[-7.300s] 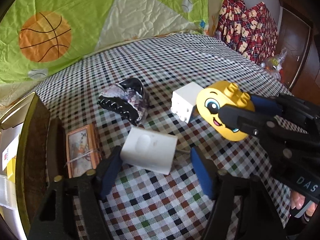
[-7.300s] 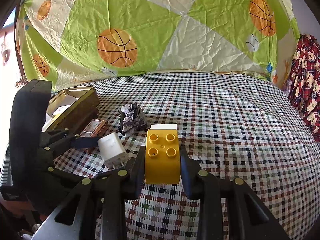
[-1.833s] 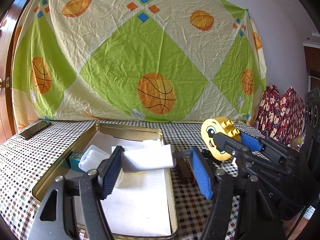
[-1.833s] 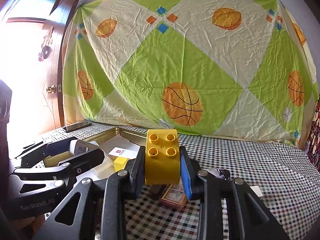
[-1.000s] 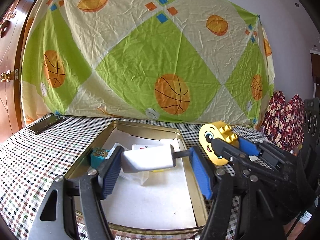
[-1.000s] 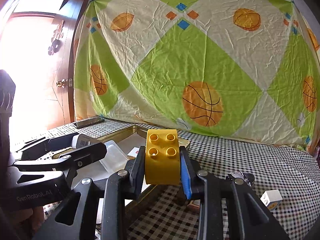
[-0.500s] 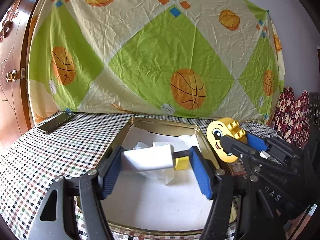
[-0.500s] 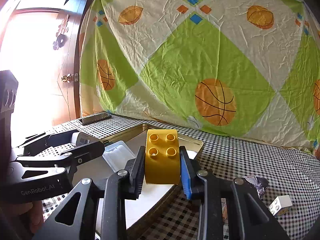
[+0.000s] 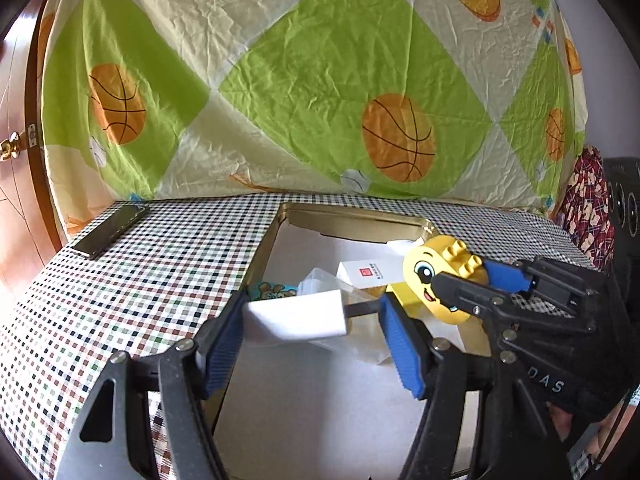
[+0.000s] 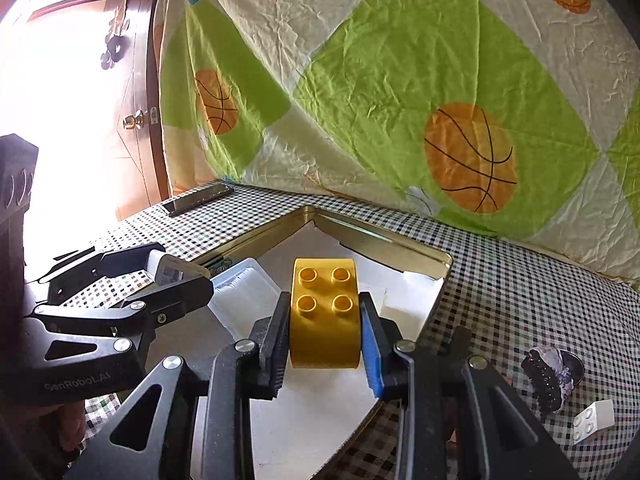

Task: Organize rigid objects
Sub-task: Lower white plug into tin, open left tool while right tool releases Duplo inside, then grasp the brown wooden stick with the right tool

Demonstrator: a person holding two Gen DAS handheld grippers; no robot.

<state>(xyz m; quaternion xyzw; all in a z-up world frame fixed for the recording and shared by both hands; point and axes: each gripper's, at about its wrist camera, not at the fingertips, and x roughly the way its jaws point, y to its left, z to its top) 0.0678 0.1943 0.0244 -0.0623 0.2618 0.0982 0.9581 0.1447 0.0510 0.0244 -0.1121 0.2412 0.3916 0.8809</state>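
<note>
The left claw [image 9: 312, 320] is clenched on a white charger [image 9: 296, 316], which lies across between its two blue pads, with the metal prongs pointing to the right pad. The right claw [image 10: 325, 336] is clenched on a yellow toy brick [image 10: 325, 312]; its four studs face up in the right wrist view, and in the left wrist view the same brick shows a painted cartoon face. Both claws hang above a shallow gold tin tray [image 9: 352, 220] that stands on the checkered tabletop [image 9: 160, 264], and the right claw is just beside the left one, on its right. Below and ahead of the left claw, inside the tray, there is white paper lining, a clear plastic box [image 9: 320, 284], a small white box with a red mark [image 9: 372, 274], and a little blue-green item with a bear picture [image 9: 272, 290] near the tray's left wall. To the far left of the left claw a dark phone [image 9: 110, 232] lies on the tabletop, well apart from the tray. To the right of the right claw, outside the tray, a black hair clip [image 10: 552, 376] and a small white brick [image 10: 594, 420] rest on the tabletop, near each other. Behind everything hangs a green and cream sheet with basketball prints [image 9: 320, 80].
</note>
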